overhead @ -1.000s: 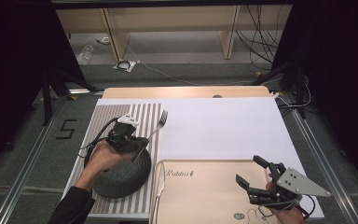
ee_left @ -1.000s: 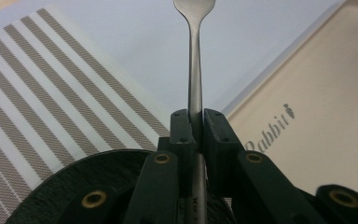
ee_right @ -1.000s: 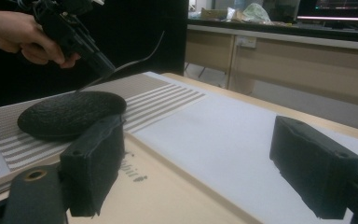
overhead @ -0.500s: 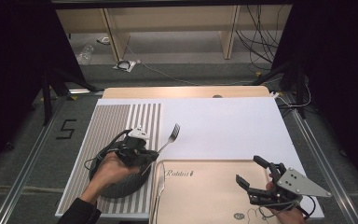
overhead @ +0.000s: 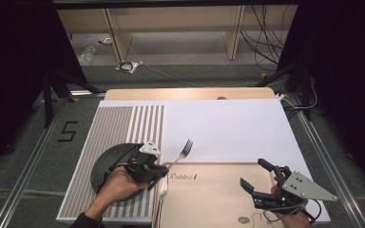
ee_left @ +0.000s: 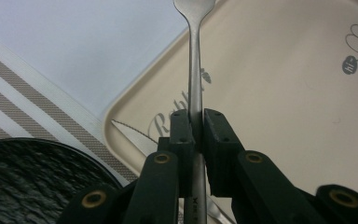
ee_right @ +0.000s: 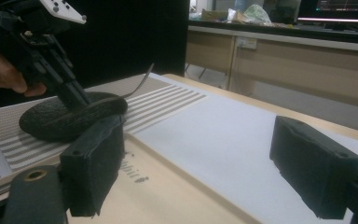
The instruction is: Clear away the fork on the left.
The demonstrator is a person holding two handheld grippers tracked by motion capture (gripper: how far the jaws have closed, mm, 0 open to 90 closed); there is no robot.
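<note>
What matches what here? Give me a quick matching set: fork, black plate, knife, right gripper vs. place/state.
Things:
1. fork
2. black plate
3. knife
4. right gripper

Places/states:
A. open, holding nothing, over the beige tray
B. on the striped mat, left of the tray
C. clamped by its handle in the left gripper
D. lying at the tray's corner, serrated blade showing

Pairs: 1-C, 2-B, 3-D, 4-A

Lots of open room on the white sheet (overhead: 228,128) toward the far edge and right corner. Near left corner blocked by dark plate (overhead: 105,164), left gripper (overhead: 158,172) and raised fork (overhead: 179,155). Bare tray (overhead: 209,194) middle.
</note>
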